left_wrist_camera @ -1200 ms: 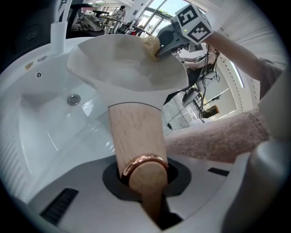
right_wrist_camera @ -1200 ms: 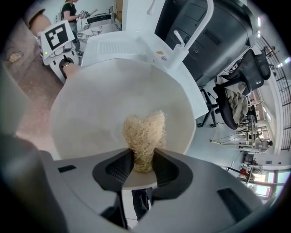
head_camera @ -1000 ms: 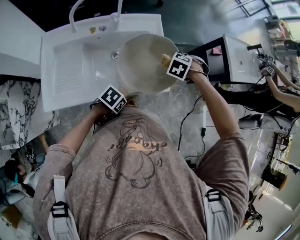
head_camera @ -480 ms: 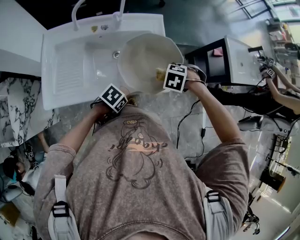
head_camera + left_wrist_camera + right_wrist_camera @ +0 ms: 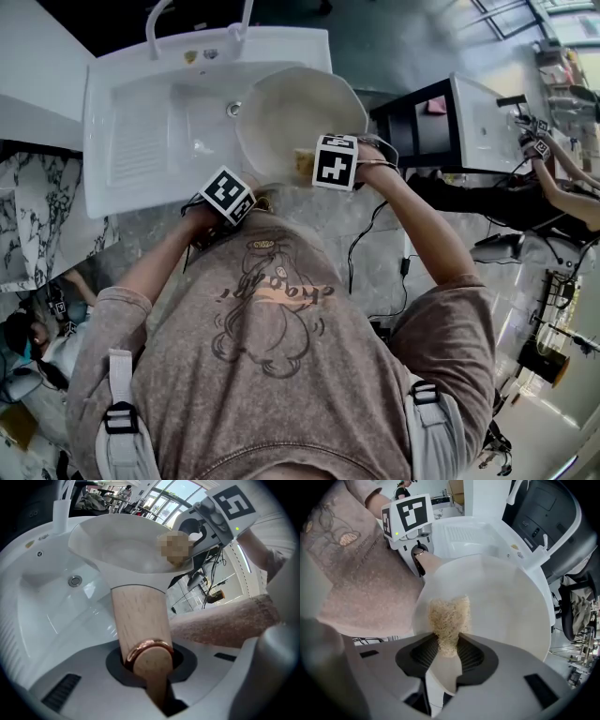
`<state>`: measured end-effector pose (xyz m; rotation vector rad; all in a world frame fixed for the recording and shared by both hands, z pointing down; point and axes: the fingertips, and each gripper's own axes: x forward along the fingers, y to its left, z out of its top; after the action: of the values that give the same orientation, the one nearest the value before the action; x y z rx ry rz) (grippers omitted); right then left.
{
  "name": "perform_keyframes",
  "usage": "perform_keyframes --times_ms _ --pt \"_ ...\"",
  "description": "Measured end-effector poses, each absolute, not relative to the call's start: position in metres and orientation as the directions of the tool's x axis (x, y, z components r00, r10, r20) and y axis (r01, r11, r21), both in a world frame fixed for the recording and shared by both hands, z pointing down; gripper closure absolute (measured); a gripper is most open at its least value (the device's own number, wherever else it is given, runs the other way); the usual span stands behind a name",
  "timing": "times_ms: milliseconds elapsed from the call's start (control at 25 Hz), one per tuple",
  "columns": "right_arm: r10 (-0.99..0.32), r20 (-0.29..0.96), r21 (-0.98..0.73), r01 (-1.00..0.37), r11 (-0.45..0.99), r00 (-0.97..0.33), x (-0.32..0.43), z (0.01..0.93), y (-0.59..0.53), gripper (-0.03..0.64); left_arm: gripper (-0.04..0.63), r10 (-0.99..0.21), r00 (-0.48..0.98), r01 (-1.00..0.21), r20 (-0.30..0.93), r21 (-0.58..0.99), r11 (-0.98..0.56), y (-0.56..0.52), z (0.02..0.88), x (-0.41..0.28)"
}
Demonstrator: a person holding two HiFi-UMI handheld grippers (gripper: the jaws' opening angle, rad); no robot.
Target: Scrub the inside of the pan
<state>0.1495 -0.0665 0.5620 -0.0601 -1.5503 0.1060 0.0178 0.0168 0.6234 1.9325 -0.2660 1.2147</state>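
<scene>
A cream pan (image 5: 286,108) is held tilted over the white sink (image 5: 141,141). My left gripper (image 5: 232,200) is shut on the pan's wooden handle (image 5: 140,620), just ahead of its copper ring. In the left gripper view the pan (image 5: 122,550) rises ahead of my left gripper (image 5: 151,665). My right gripper (image 5: 321,161) is shut on a straw-coloured fibre scrubber (image 5: 449,618), which presses on the pan's inner wall (image 5: 511,611) near its near rim. The right gripper (image 5: 448,652) faces the left gripper (image 5: 408,520) across the pan.
A faucet (image 5: 155,23) stands at the sink's back, and the drain (image 5: 232,110) lies left of the pan. At the right are a black stand with a second basin (image 5: 478,117) and another person's arm (image 5: 562,164). Cables (image 5: 361,253) trail on the floor.
My right gripper has drawn the scrubber across the pan, from its right side toward the near rim. The left gripper and the handle have stayed put.
</scene>
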Motion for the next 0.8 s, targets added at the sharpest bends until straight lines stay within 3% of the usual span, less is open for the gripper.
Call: perform_keyframes --times_ms 360,800 --pt "0.184 0.982 -0.185 -0.024 0.983 -0.033 0.115 0.578 -0.055 0.477 0.545 0.237 0.517 -0.555 0.822 0.533 -0.638 0.017 0.623 0.018" --pt "0.139 0.986 -0.139 0.001 0.990 -0.092 0.074 0.600 -0.072 0.477 0.545 0.236 0.525 -0.559 0.818 0.540 -0.629 0.017 0.622 0.018"
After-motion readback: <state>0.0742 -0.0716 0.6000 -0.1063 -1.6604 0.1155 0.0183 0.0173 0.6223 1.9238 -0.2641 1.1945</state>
